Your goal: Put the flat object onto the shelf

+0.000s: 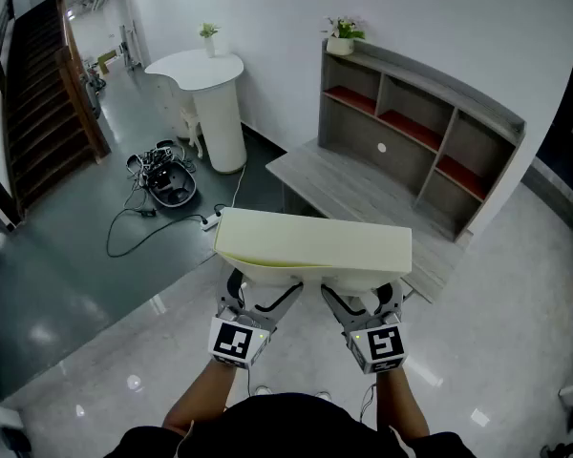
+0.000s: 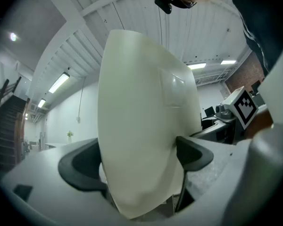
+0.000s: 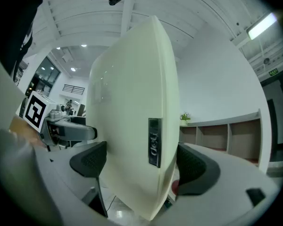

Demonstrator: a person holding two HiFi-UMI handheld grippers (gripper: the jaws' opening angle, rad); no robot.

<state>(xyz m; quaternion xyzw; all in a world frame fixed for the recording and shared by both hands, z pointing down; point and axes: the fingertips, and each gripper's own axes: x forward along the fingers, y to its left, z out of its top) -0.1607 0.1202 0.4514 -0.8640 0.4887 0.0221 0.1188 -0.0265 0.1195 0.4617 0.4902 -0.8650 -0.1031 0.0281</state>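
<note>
The pale glossy floor runs from the person's feet to a grey shelf against the white wall; to the left it gives way to darker floor, where a dark staircase rises at the far left; the shelf's open compartments show red-lined bottoms, and a low grey platform lies directly before it, between the person and the compartments; a white curved counter stands well left of the shelf; the flat object, cream-coloured and broad, is held level in the air, covering the platform's near edge; the left gripper and right gripper each clasp its near side, jaws spread wide with pads against both faces; a cable tangle lies beside the counter; one potted plant tops the shelf's left end, another small plant the counter.
</note>
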